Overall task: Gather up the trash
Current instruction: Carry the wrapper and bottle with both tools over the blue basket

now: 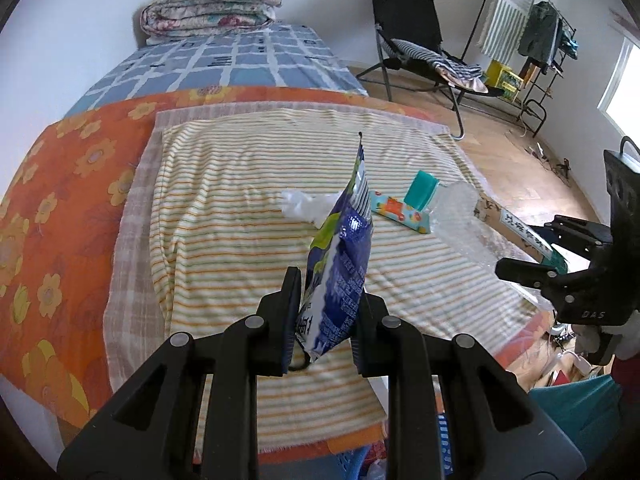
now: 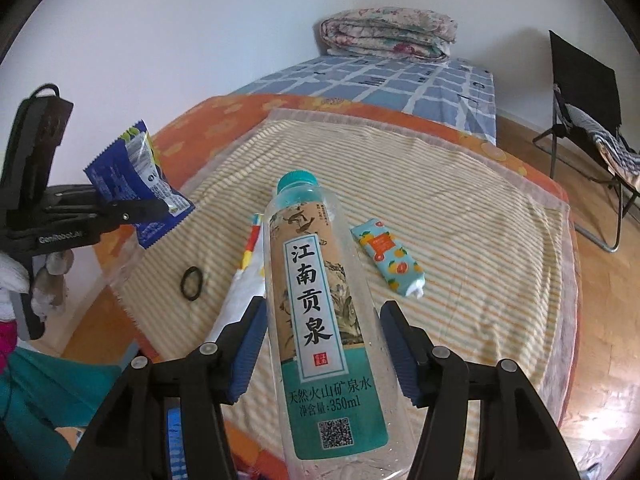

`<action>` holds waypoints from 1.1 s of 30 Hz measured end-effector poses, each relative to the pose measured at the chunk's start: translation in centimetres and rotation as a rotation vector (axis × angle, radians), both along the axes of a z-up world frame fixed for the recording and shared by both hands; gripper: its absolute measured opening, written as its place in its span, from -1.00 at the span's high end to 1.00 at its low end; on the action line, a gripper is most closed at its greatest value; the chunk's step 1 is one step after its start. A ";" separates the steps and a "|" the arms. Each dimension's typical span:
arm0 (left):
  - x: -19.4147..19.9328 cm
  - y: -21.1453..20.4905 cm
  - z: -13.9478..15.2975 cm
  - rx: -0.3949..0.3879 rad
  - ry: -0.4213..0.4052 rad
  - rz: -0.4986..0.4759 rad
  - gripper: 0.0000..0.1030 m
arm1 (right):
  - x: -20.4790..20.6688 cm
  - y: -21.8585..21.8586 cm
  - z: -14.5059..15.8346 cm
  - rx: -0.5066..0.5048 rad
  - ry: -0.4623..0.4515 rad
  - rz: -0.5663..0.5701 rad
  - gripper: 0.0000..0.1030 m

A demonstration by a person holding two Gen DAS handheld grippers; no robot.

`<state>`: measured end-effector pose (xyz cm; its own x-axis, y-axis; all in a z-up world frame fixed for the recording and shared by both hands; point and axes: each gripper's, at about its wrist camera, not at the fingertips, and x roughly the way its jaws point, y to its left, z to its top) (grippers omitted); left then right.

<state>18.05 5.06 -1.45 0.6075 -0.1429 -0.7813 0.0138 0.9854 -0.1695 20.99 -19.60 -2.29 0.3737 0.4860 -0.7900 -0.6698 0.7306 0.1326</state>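
My left gripper (image 1: 326,320) clamps snack wrapper (image 1: 340,256): light, crinkly, slippery; pinch flat edge; right gripper (image 2: 322,350) squeezes empty bottle (image 2: 320,320) mid-body: light, crushable.

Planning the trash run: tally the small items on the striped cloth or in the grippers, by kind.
Bottle: 1
Blue wrapper: 1
Orange-print packet: 1
White wrapper: 1
Hair tie: 1
Total: 5
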 end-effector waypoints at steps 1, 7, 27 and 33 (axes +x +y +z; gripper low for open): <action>-0.5 -0.2 0.3 -0.001 -0.004 -0.003 0.59 | -0.5 -0.3 0.3 0.007 0.000 -0.001 -0.17; -3.3 -2.1 1.6 0.019 -0.036 -0.028 0.59 | -3.6 -2.1 2.0 0.052 0.006 -0.012 -0.17; -11.6 -9.8 -0.4 0.071 -0.026 -0.197 0.59 | -15.9 -7.5 -0.6 0.060 0.066 0.035 -0.17; -13.4 -10.9 -2.5 0.065 0.020 -0.215 0.59 | -18.0 -8.3 -4.4 0.027 0.152 0.046 -0.17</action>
